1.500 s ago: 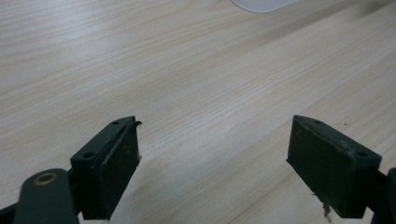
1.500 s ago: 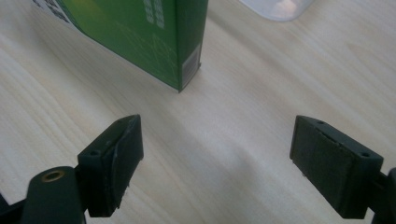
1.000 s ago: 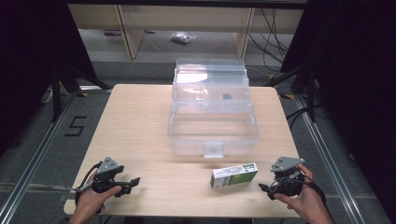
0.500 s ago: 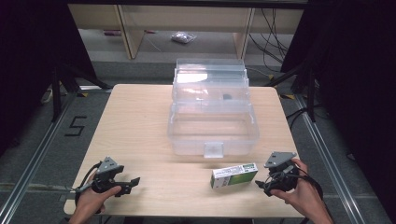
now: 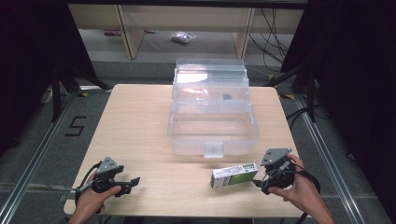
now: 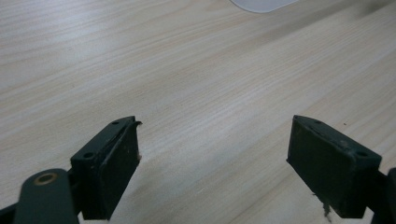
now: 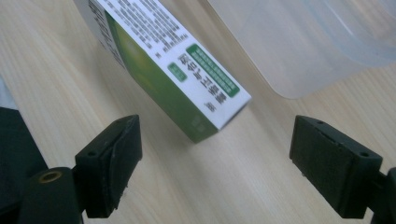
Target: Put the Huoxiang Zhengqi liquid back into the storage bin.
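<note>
The right gripper (image 7: pixel 215 135), having closed in on the box (image 5: pixel 234 175) since the earlier frame, is facing it at 9 o'clock with jaws wide, the left gripper (image 6: pixel 212 140) is idling wide over bare table (image 5: pixel 140 121), and centring the box end before squeezing is advisable.

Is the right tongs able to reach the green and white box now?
Probably yes: the right tongs are open beside the box, its near end ahead of the jaws, bare table between.
</note>
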`<state>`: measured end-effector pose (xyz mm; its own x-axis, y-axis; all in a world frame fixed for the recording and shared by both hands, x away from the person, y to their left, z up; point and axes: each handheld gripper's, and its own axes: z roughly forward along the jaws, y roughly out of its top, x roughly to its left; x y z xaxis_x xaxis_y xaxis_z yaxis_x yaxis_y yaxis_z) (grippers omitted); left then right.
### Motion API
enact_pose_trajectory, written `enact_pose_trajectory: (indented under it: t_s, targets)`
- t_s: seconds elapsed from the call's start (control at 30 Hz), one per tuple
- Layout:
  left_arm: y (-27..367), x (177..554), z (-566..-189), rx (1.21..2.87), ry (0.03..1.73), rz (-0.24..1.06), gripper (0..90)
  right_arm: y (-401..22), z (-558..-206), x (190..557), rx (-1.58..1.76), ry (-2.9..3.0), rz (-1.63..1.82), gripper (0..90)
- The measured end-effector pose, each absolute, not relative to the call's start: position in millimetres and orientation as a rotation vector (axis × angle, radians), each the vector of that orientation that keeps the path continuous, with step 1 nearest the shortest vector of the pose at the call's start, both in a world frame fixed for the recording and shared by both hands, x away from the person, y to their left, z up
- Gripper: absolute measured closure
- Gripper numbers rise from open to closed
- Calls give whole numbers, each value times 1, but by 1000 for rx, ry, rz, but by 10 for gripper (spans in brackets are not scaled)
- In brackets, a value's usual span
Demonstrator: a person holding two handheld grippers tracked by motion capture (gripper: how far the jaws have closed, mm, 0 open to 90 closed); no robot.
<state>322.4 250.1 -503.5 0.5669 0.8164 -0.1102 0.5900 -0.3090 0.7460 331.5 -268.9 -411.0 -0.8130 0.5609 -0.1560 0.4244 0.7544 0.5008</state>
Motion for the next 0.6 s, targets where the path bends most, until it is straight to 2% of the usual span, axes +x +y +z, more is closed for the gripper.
enact_pose_trajectory:
  t_s: [0.07,0.1,0.37,0.43,0.47,0.6]
  targets:
    - [248,322,-505,1984,1131,373,160,-266,-409,332,737,2653,646,177]
    - [250,323,-503,2030,1123,371,159,-264,-406,333,726,2671,642,177]
    - [248,322,-505,1981,1136,373,160,-249,-399,344,656,2719,600,178]
    - [247,322,-505,1978,1137,370,160,-247,-399,345,656,2722,596,179]
    - [250,322,-503,2029,1122,370,160,-242,-400,347,661,2746,585,189]
    - [249,322,-504,2003,1132,372,160,-233,-401,352,596,2769,557,198]
